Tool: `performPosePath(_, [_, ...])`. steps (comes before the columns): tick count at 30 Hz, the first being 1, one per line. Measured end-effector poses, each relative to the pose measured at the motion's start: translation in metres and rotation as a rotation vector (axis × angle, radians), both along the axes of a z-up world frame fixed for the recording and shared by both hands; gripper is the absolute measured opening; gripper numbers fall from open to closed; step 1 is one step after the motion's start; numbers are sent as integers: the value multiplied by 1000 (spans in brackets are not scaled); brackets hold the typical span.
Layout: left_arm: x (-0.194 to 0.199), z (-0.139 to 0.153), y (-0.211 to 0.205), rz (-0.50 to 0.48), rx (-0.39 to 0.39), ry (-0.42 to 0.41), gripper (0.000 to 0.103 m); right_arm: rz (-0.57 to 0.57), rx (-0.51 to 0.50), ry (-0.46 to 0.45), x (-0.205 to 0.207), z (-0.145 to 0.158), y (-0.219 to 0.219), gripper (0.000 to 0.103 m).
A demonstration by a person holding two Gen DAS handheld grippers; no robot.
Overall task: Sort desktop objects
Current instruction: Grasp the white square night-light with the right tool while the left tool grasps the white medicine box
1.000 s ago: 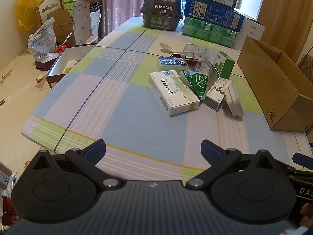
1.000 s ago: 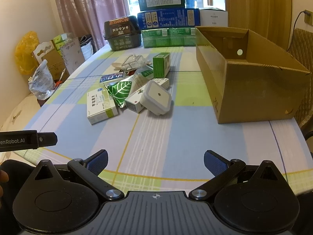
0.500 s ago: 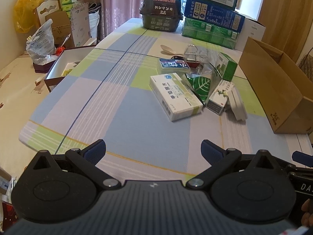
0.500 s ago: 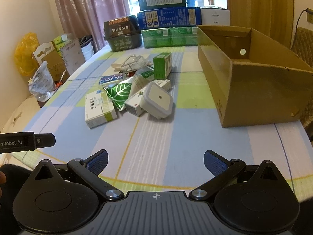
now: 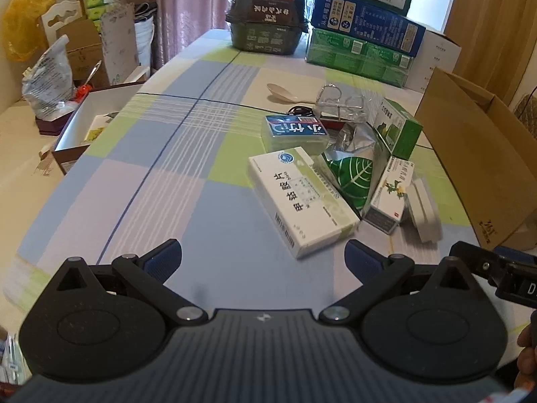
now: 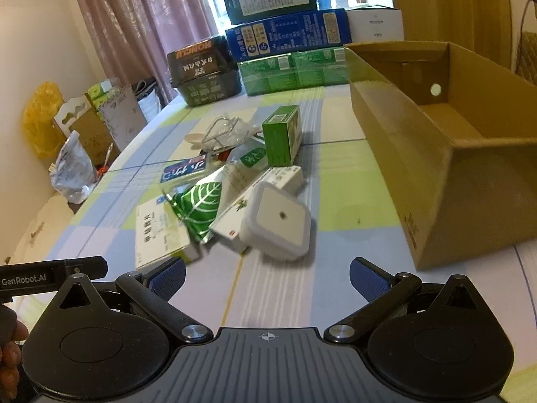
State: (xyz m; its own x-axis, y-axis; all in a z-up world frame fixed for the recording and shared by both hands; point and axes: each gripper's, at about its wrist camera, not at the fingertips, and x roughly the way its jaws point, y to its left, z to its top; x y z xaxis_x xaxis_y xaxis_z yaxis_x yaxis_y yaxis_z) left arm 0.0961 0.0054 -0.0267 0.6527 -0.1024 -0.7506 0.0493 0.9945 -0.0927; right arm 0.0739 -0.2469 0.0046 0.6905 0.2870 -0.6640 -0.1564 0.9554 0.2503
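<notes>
Grippers, left (image 5: 261,258) and right (image 6: 267,272), gape (both empty) before the white medicine box (image 5: 300,199).

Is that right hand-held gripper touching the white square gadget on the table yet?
Apart. In the right wrist view, bare tablecloth shows between the open right hand-held gripper and the white square gadget.

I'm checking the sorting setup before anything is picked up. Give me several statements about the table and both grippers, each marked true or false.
1. The cardboard box is empty. True.
2. The right gripper is shut on the white square plug-in light. False: it is open and holds nothing.
3. The left gripper is open. True.
4. The green carton lies inside the cardboard box. False: it stands on the tablecloth outside it.
5. The leaf-printed foil pouch sits among the medicine boxes. True.
</notes>
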Motion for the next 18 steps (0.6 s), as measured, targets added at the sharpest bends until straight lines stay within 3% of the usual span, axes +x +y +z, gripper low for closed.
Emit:
performPosePath(5, [26,-11,-13,-41,-11,14,102,26,-37,-17,19,-14,2,101])
performPosePath(11, [56,-28,-32,-72,-36,40,101,21,-1,-9,35,-27,-2,93])
performPosePath(18, [76,-49,-42,-118,-24,74,95,6,14,3,43,-38,-11,92])
